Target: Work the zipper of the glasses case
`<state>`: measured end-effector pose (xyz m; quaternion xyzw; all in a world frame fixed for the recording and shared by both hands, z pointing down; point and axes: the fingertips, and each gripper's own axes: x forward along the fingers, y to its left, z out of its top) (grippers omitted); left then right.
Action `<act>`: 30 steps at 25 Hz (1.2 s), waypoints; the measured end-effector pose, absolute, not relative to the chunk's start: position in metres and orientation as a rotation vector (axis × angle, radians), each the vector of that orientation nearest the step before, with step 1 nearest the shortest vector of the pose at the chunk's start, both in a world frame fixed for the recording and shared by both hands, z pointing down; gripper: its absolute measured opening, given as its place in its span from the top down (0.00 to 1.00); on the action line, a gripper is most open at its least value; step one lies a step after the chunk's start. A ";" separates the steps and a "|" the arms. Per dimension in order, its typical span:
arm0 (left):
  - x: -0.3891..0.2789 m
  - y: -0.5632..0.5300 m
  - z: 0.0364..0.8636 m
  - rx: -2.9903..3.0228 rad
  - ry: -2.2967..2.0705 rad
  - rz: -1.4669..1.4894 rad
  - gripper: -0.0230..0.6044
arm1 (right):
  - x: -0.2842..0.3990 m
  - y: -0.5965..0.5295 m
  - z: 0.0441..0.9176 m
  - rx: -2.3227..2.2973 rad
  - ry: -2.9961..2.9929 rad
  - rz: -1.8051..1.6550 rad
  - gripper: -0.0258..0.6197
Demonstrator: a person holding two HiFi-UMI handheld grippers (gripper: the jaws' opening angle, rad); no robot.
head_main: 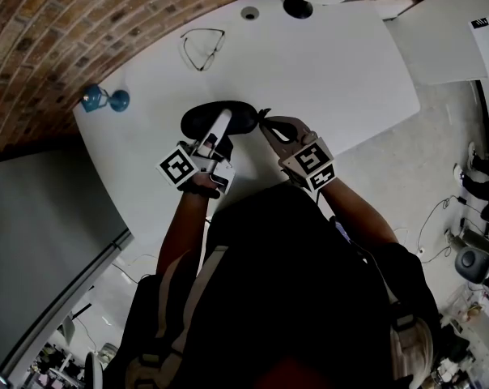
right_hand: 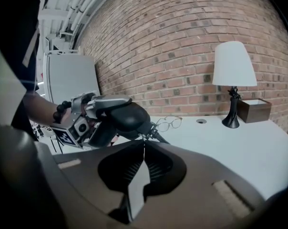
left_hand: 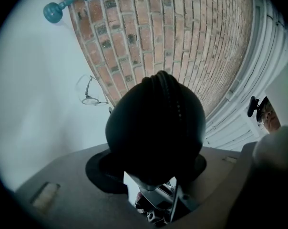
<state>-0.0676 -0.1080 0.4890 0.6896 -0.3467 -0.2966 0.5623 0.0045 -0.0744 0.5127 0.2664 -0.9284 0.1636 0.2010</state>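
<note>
A dark oval glasses case [head_main: 228, 116] is held above the white table [head_main: 333, 71]. My left gripper [head_main: 218, 136] is shut on the case's near end. In the left gripper view the case [left_hand: 153, 118] fills the middle between the jaws of the left gripper [left_hand: 153, 170], and its zipper track [left_hand: 169, 92] runs over the top. My right gripper [head_main: 265, 121] meets the case's right end. In the right gripper view the right gripper [right_hand: 144, 144] is shut, its tips pinching the zipper pull [right_hand: 147, 137] of the case [right_hand: 128, 118].
A pair of wire-framed glasses [head_main: 202, 49] lies on the table behind the case. A white-shaded lamp [right_hand: 234, 75] and a small brown box [right_hand: 254, 109] stand at the far right. A teal object [head_main: 104, 99] sits at the table's left edge. A brick wall [right_hand: 182, 42] runs behind.
</note>
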 end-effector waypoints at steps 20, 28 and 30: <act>-0.060 -0.096 0.485 1.713 -0.632 -0.571 0.58 | 0.003 -0.070 0.499 0.599 -2.597 -0.032 0.95; -0.054 -0.088 0.493 1.743 -0.600 -0.483 0.57 | 0.006 -0.070 0.510 0.555 -2.551 -0.032 0.95; -0.053 -0.087 0.496 1.757 -0.592 -0.445 0.57 | 0.005 -0.070 0.509 0.544 -2.546 -0.047 0.95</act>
